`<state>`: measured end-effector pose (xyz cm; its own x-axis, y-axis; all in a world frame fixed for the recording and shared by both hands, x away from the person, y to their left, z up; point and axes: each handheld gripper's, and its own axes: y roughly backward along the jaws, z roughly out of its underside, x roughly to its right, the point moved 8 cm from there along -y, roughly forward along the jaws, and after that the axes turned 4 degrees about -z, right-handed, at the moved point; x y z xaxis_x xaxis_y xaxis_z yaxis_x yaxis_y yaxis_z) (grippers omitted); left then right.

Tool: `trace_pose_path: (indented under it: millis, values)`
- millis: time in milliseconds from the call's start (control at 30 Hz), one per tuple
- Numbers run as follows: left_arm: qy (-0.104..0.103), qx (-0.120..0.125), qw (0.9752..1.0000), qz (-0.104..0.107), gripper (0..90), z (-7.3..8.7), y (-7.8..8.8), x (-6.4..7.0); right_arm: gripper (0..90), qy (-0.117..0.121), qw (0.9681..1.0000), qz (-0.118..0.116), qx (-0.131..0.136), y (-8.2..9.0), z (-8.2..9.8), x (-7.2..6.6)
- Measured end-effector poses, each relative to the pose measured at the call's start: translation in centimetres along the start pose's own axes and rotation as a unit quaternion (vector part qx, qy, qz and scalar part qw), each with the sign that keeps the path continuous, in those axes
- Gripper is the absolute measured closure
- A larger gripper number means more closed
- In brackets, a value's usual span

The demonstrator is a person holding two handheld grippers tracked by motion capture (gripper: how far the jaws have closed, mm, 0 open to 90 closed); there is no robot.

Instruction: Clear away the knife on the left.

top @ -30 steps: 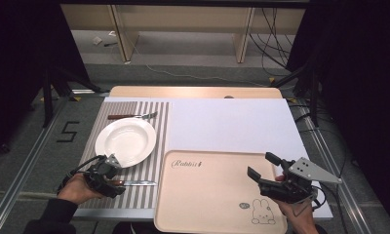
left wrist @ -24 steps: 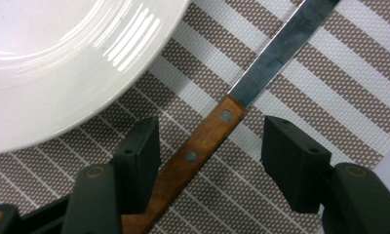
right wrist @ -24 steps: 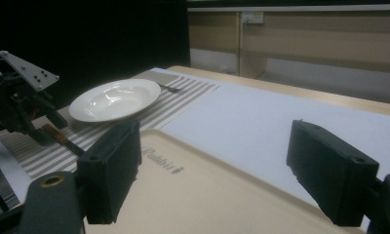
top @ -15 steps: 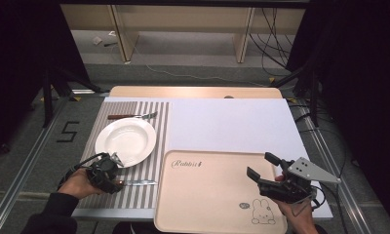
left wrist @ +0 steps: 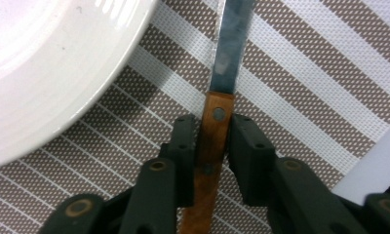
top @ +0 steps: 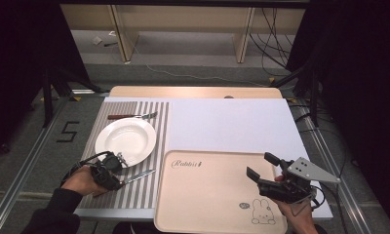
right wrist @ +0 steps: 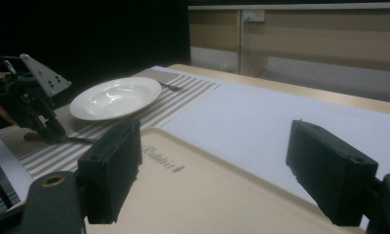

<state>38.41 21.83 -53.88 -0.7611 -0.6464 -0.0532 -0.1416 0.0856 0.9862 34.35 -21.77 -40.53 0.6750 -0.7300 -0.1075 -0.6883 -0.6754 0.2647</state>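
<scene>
The wooden handle of a knife (left wrist: 214, 141) is gripped between the jaws of the left tool (top: 110, 174), low over the striped placemat (top: 134, 195) at the near left of the desk (top: 232, 122). The knife lies just near of the white plate (top: 126, 140), with its blade pointing right toward the beige tray (top: 207, 204). In the left gripper view the jaws are seen closed on the narrow handle just behind the blade, so the hold is short and set well off the knife's middle.

The right tool (top: 266, 176) is held over the right part of the tray with its jaws wide apart and nothing between them.

Several slips can be foreseen. Because the handle is thin and is pinched near one end, the knife may swivel in the grip once lifted, and the blade may droop. The plate rim lies just beside the blade, so it may be struck if the knife is swung toward the far side. The placemat may be dragged if the knife is slid rather than raised. A fork (top: 132, 116) rests at the far edge of the placemat, well apart from the knife, and is judged to be at little risk.
</scene>
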Motion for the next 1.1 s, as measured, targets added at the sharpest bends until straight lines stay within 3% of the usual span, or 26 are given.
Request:
trace_pose_path:
  millis: [167,200,500,533,667,767,800,1000,1100]
  values:
    - [0.003,-0.003,1.0,0.006,76.9,0.0,0.0,0.0,21.9,0.0,1.0,0.0,-0.001,0.0,0.0,0.0]
    - [0.008,0.0,0.9998,0.016,76.9,0.1,0.1,0.2,22.0,0.0,1.0,0.0,-0.001,0.0,0.0,0.0]
    - [0.035,0.053,0.9963,0.058,77.0,-0.5,1.8,0.7,22.1,0.0,1.0,0.001,-0.001,0.0,0.0,0.1]
    - [0.046,0.068,0.9941,0.071,77.0,-0.8,2.1,1.0,22.1,-0.002,1.0,0.001,-0.001,0.0,0.0,0.1]
    - [0.056,0.107,0.9883,0.093,77.0,-1.7,2.7,1.9,22.1,0.0,1.0,0.0,-0.001,0.0,0.0,0.0]
    - [0.067,0.143,0.9811,0.112,77.0,-2.7,3.6,2.8,22.1,-0.001,1.0,0.001,-0.001,0.0,0.0,0.1]
    - [0.075,0.157,0.9776,0.119,77.0,-3.1,4.0,3.1,22.1,-0.001,1.0,0.001,-0.001,0.0,0.0,0.1]
    - [0.089,0.209,0.9617,0.154,77.0,-5.0,5.4,5.1,22.1,-0.002,1.0,0.001,-0.001,0.1,0.0,0.1]
    - [0.089,0.217,0.9582,0.164,77.0,-5.7,5.6,6.0,22.1,-0.001,1.0,0.001,-0.001,0.0,0.0,0.0]
